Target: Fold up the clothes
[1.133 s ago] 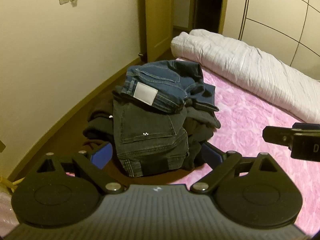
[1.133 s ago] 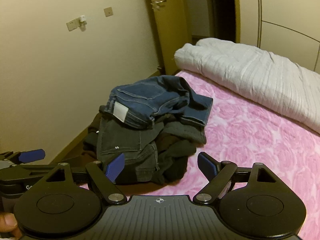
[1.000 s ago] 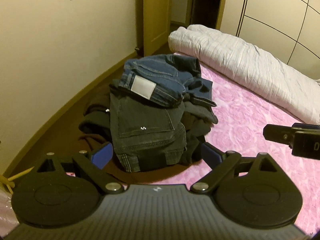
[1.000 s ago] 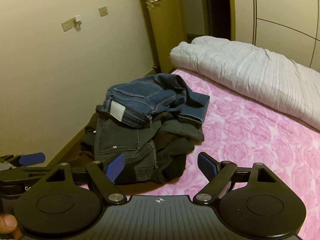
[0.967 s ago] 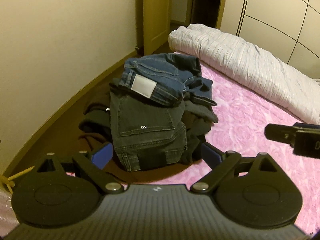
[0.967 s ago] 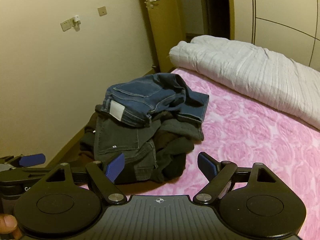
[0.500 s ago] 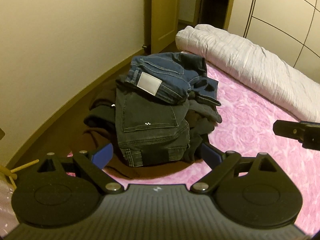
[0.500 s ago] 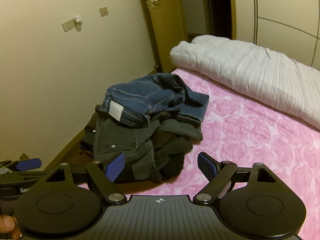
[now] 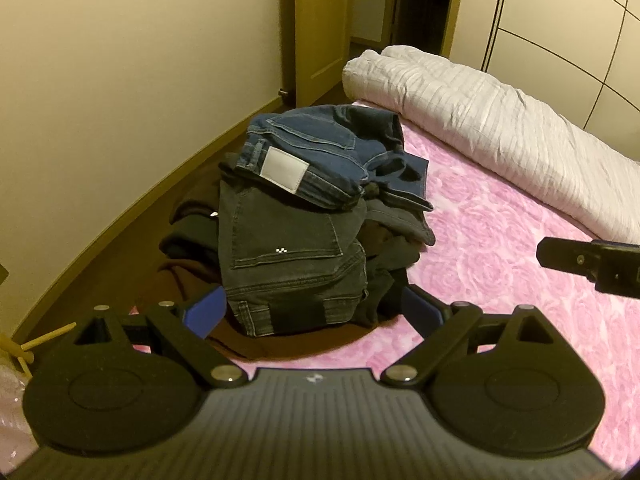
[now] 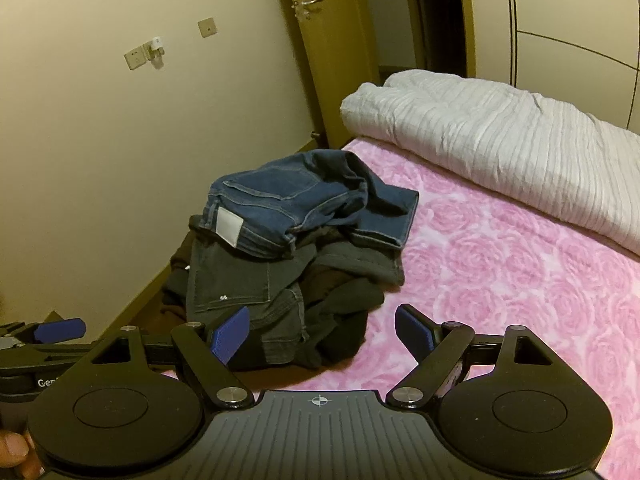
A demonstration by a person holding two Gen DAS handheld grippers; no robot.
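Left tongs (image 9: 312, 310) and right tongs (image 10: 322, 336), both spread and empty, hover short of the clothes pile (image 9: 308, 232) at the bed's (image 9: 500, 240) near-left corner. Blue jeans (image 9: 320, 156) top grey jeans (image 9: 288, 256). Compared with a second earlier, the views have shifted only slightly and the pile is unchanged; judged, no garment is yet selected and folding has not begun.

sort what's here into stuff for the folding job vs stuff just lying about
For the job: blue jeans, grey jeans, dark clothes beneath, left gripper, right gripper.

Lying about: rolled white duvet, pink bedspread.
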